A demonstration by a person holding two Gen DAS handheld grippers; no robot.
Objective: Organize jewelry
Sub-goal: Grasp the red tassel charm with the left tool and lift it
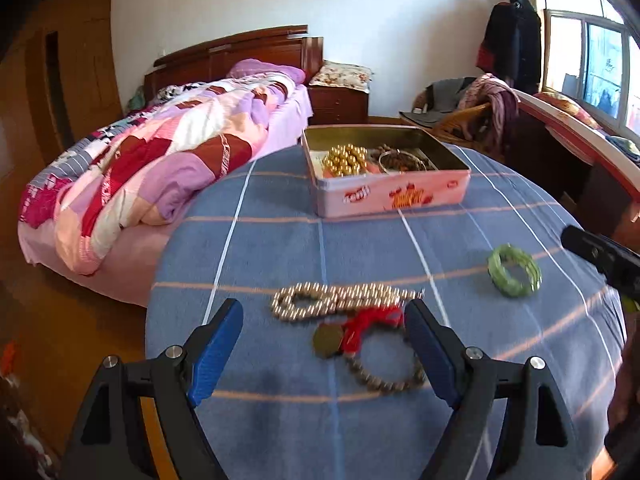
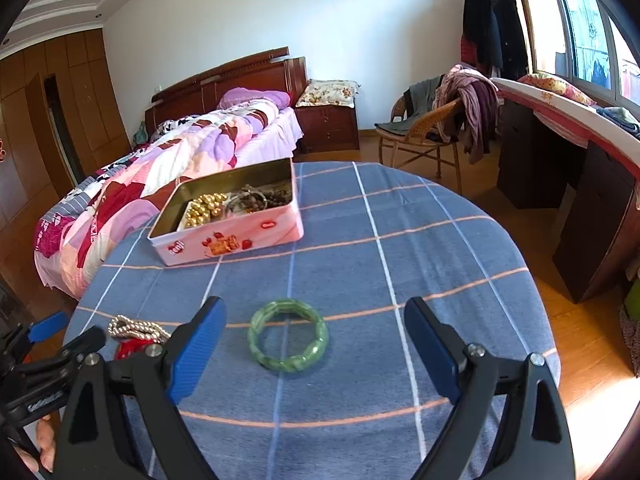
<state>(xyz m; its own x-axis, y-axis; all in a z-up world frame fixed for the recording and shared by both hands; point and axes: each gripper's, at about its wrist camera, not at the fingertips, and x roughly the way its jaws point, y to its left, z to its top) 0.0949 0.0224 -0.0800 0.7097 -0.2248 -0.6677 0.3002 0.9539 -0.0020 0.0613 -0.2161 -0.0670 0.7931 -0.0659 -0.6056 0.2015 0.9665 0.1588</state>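
Landmark: the pink tin box (image 1: 394,194), lid off, is set on the blue checked tablecloth (image 1: 280,248) toward the far side of the round table; all places below are given from it.
Tin contents: gold beads (image 1: 345,160) are seen at the left inside the tin, a dark bead string (image 1: 394,152) and a thin metal bangle (image 1: 402,160) to their right.
Pearl-coloured bead necklace (image 1: 340,300): laid doubled on the cloth, well on the near side of the tin, stretched roughly parallel to the tin's front wall.
Red tassel (image 1: 370,326): found just nearer than the necklace and touching it, further from the tin.
Round medallion (image 1: 328,340): placed beside the tassel's left end, on the near side of the tin.
Brown bead bracelet (image 1: 386,372): looped on the cloth nearest the camera, furthest from the tin of this group.
Green bangle (image 2: 288,336): laid flat on the cloth, near-right of the tin and well apart from it and from the necklace group.
Left gripper (image 1: 324,344): jaws spread wide, nothing gripped; the tassel, medallion and brown bracelet are framed between the blue pads without being touched.
Right gripper (image 2: 316,344): jaws spread wide, nothing gripped; the green bangle is seen between the pads, clear of both.
Hand (image 2: 40,446): fingers are glimpsed at the lower left edge of the right wrist view, at the left gripper's handle.
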